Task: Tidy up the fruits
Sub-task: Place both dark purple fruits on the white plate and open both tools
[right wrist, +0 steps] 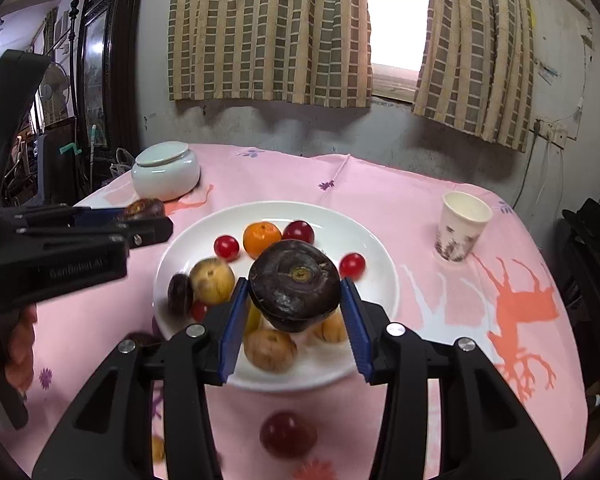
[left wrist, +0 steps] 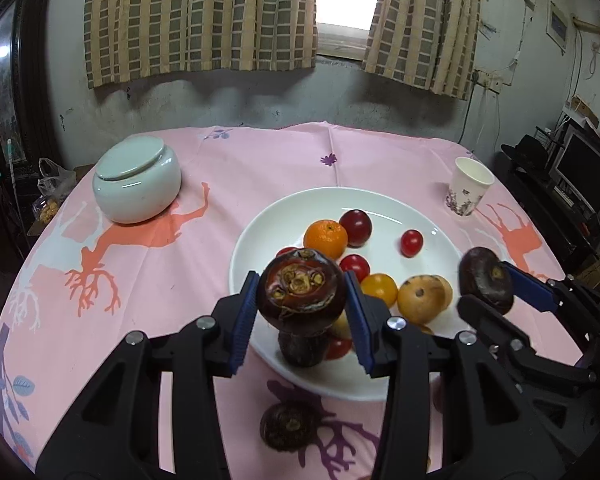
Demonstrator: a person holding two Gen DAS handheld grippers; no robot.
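My left gripper [left wrist: 302, 304] is shut on a dark brown water chestnut [left wrist: 302, 290], held above the near rim of the white plate [left wrist: 260, 224]. My right gripper [right wrist: 294, 302] is shut on another dark water chestnut [right wrist: 294, 286], held over the plate [right wrist: 376, 240]. The plate holds an orange [left wrist: 325, 238], a red plum [left wrist: 355, 227], cherry tomatoes [left wrist: 411, 243], a yellow tomatoes [left wrist: 379, 289], a tan fruit [left wrist: 420, 299] and a dark chestnut [left wrist: 302, 350]. The right gripper with its chestnut also shows in the left wrist view [left wrist: 486, 286].
A loose water chestnut [left wrist: 288, 426] lies on the pink cloth in front of the plate. A red plum [right wrist: 287, 434] lies on the cloth near me. A lidded pale ceramic jar [left wrist: 137, 180] stands at the back left. A paper cup [left wrist: 469, 188] stands at the back right.
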